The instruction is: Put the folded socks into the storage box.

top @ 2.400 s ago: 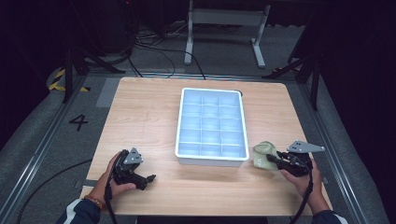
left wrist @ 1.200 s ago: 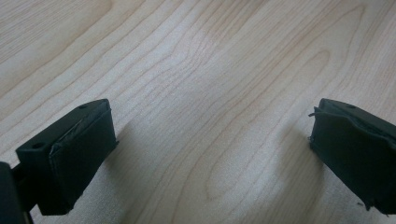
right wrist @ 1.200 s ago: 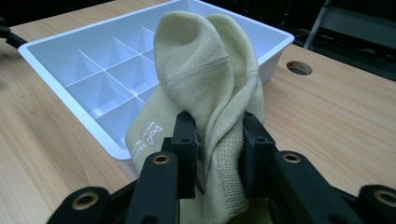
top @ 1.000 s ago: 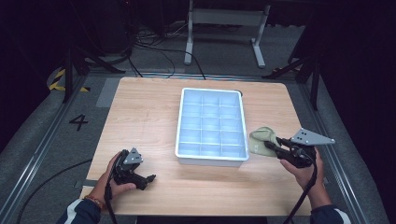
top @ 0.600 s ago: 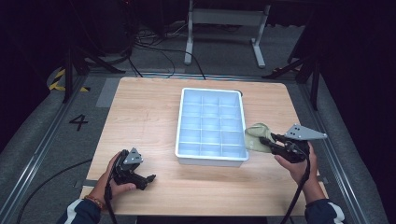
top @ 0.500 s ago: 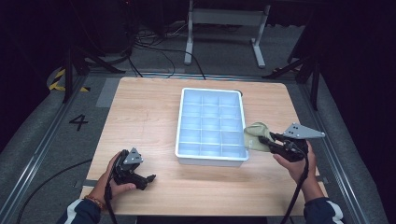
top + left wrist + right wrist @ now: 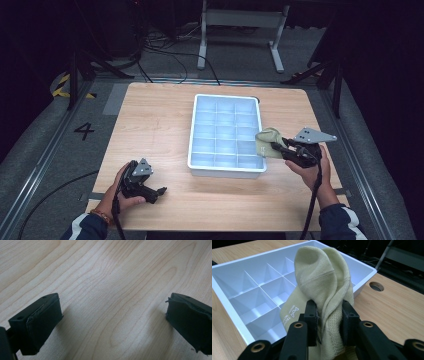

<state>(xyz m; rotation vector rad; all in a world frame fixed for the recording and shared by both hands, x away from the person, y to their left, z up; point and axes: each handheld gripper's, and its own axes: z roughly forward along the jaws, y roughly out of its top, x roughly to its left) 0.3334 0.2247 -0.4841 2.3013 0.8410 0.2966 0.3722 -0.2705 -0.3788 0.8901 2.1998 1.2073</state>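
A pale yellow-green sock (image 7: 324,282) hangs bunched between the jaws of my right gripper (image 7: 329,323), which is shut on it. In the high view the sock (image 7: 268,141) is held above the right rim of the white compartment tray (image 7: 194,131), with the right gripper (image 7: 279,149) just to its right. Beyond the sock in the right gripper view lie the tray's divided cells (image 7: 257,293). My left gripper (image 7: 159,192) rests on the table near the front left edge, its black pads (image 7: 40,320) wide apart over bare wood and holding nothing, so it is open.
The wooden table (image 7: 155,115) has a round cable hole (image 7: 376,286) behind the tray's far right corner. A metal stand (image 7: 240,30) and cables sit on the dark floor beyond the table. A floor mark "4" (image 7: 84,131) lies at the left.
My right gripper has carried the sock leftward from the table's right side up to the tray's right rim. The left gripper has stayed put.
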